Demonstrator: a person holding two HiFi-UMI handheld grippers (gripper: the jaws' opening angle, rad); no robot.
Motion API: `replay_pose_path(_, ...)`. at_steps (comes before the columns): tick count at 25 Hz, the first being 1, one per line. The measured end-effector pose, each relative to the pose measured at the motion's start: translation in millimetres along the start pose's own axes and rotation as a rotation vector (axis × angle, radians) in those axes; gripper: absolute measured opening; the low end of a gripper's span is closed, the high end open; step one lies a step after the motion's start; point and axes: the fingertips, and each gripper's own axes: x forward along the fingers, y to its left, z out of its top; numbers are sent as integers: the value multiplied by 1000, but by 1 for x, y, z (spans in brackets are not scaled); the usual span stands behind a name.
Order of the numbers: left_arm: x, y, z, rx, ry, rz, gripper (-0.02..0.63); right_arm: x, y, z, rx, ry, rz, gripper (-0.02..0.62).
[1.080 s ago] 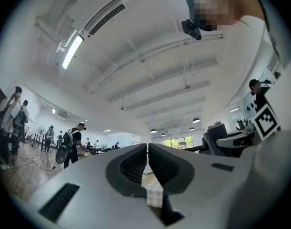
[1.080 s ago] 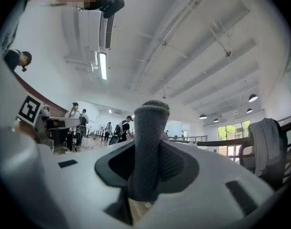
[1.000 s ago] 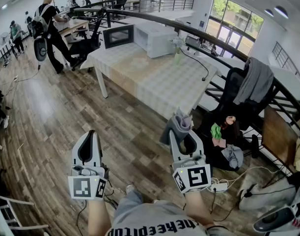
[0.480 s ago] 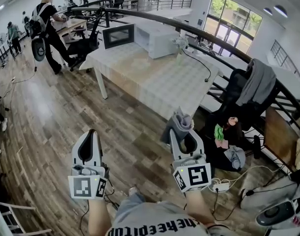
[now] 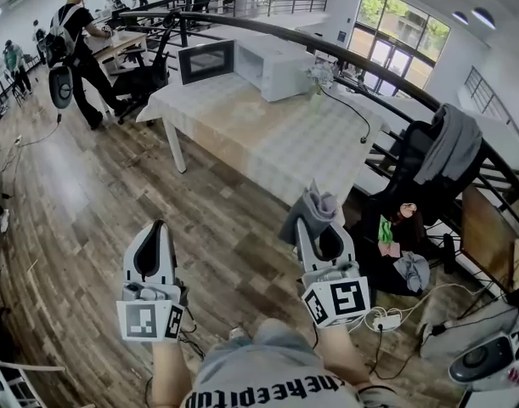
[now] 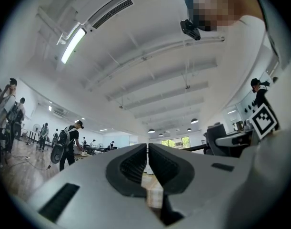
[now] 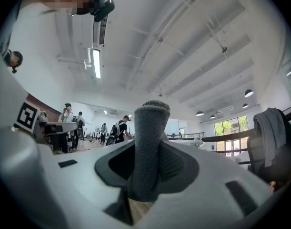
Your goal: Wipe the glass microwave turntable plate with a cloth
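My right gripper is shut on a grey cloth, which sticks up between the jaws as a folded bundle in the right gripper view. My left gripper is shut with nothing in it; its jaws meet along one thin line. Both are held low over the wooden floor, well short of the table. A white microwave with its dark door swung open stands at the table's far end. No glass turntable plate shows in any view.
A small vase with flowers and a black cable are on the table. A black chair draped with a grey garment stands to the right, with clothes and cables on the floor below. Another person stands at far left.
The view has drifted slightly toward the table. Both grippers keep the same pose, the cloth still held in the right one.
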Motion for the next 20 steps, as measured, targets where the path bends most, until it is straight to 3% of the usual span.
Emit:
replay_pose_path(10, 20, 38, -17, -37, 13, 16, 14, 37, 5, -10, 5, 30, -18, 112)
replay_pose_path(20, 69, 76, -37, -34, 19, 52, 14, 113, 0, -27, 18, 35, 24, 112)
